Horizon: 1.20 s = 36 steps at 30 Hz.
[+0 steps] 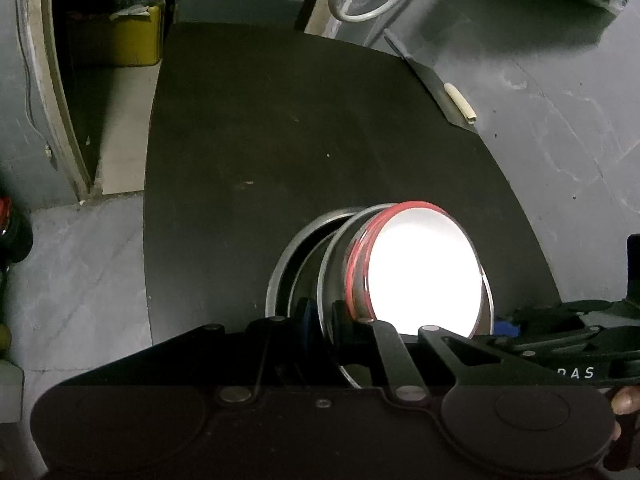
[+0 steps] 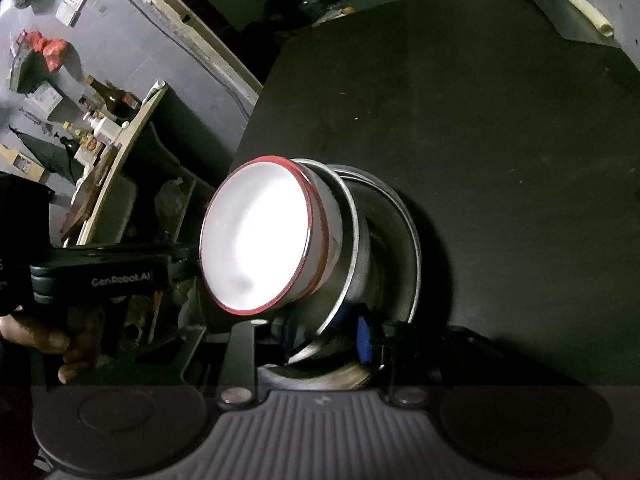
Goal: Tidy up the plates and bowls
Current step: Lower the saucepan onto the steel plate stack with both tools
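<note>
1. Steel shows most in my two views: a stack of nested dishes sits over the black round surface (image 1: 320,140), near its close edge; a red-rimmed bowl (image 1: 424,272) with a glaring white inside sits on top, inside a steel bowl (image 1: 334,280), and that one rests in a wider steel plate (image 1: 280,264).
2. From the left wrist I see my left tool (image 1: 320,320) clamped on the steel bowl's rim, one blue-padded finger (image 1: 304,316) outside the wall and the other inside; the stack leans to the right in this view.
3. From the right wrist the same stack leans left; the red-rimmed bowl (image 2: 256,240) faces the camera, the steel bowl (image 2: 348,248) is behind it, and the steel plate (image 2: 404,248) is farthest back.
4. My right tool (image 2: 328,340) grips the stack's near rim, a blue pad (image 2: 363,340) against the metal; I cannot tell whether it pinches the bowl's edge or the plate's.
5. The left tool's body (image 2: 100,276) reaches in from the left of the right-wrist view, a hand (image 2: 52,340) under it; a pale tube (image 2: 590,12) lies past the far edge of the surface.
</note>
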### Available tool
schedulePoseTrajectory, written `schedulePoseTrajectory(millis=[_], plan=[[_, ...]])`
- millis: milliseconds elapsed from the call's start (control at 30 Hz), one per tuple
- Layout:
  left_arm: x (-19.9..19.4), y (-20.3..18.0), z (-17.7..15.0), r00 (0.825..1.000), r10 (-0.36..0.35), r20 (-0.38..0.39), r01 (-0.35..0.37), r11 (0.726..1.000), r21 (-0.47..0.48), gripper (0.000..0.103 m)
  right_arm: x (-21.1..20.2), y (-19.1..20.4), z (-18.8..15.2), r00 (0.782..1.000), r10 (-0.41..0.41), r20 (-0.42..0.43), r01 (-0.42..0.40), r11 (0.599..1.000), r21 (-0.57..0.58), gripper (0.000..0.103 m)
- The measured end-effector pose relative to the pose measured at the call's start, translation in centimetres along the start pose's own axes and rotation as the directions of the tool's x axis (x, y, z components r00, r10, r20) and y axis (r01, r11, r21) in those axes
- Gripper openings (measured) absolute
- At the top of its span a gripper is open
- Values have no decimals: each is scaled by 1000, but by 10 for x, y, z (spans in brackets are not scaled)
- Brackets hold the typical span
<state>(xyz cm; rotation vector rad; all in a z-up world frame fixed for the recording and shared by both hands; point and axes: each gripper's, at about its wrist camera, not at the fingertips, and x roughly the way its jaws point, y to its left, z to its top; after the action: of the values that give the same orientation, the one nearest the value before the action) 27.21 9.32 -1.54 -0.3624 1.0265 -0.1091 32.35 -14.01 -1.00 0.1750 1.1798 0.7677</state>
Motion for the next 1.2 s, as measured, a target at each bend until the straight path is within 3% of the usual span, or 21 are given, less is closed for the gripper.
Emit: schedulePoseTrajectory(millis=[1200], plan=[[0, 8, 3, 1000, 10, 19, -9, 1000, -23, 10, 3, 3, 3, 999, -24, 25, 24, 1000, -3, 35]])
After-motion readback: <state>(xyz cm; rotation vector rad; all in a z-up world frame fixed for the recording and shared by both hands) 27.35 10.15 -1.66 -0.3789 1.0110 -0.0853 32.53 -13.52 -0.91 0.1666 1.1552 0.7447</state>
